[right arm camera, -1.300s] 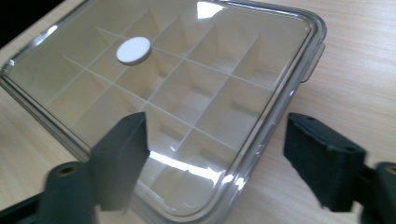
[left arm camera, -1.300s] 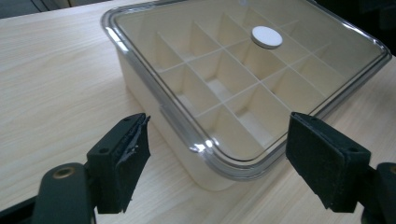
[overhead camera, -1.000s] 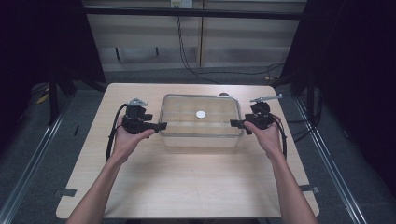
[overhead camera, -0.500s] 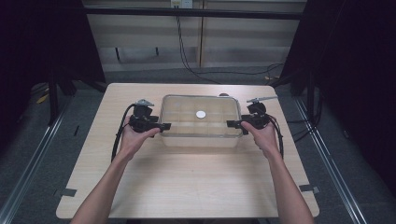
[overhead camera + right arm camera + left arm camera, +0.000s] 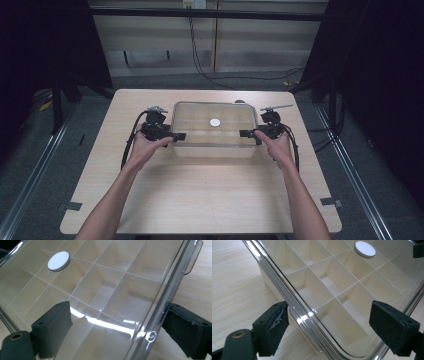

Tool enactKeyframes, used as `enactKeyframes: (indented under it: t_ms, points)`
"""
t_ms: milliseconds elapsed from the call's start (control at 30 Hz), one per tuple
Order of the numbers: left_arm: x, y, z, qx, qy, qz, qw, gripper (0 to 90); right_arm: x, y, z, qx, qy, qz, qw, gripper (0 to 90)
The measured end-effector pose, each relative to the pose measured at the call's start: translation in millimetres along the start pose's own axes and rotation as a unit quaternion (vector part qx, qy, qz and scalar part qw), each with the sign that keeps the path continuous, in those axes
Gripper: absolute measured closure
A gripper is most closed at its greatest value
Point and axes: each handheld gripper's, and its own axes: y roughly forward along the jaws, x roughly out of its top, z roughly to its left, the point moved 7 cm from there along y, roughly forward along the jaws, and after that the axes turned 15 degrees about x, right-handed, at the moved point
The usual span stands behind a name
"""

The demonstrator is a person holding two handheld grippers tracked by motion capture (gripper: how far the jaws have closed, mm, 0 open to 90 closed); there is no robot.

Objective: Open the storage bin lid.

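The wooden tabletop (image 5: 200, 200) is carrying a clear-lidded divided box (image 5: 215, 131) toward its far middle. The left tool (image 5: 172, 136) is sitting at the box's left end, jaws spread wide astride the lid's rim (image 5: 294, 302). The right tool (image 5: 248, 134) is doing likewise at the right end, jaws apart. A small white disc (image 5: 215, 122) is resting on the lid.

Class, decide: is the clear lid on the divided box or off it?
On. The clear lid covers the divided box, a white disc resting on it.
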Motion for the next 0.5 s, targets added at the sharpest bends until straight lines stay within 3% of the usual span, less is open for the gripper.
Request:
enactKeyframes:
  t_ms: [167,267,400,500]
  points:
    - [0.8,3.2,-1.0,-0.006,-0.009,0.002,0.9999,14.6,0.1,1.7,-1.6,0.002,0.011,-0.003,0.9999,8.3]
    - [1.2,2.7,-2.2,0.004,-0.010,0.003,0.9999,14.7,-0.6,2.2,-2.0,0.004,0.016,-0.007,0.9998,8.3]
    - [2.1,0.4,-1.3,0.011,-0.014,0.004,0.9998,17.9,1.5,1.2,1.7,-0.020,-0.004,-0.009,0.9998,9.7]
    - [2.3,-2.5,-1.0,0.020,-0.006,0.000,0.9998,20.2,0.8,1.1,2.7,-0.026,-0.003,-0.018,0.9995,9.9]
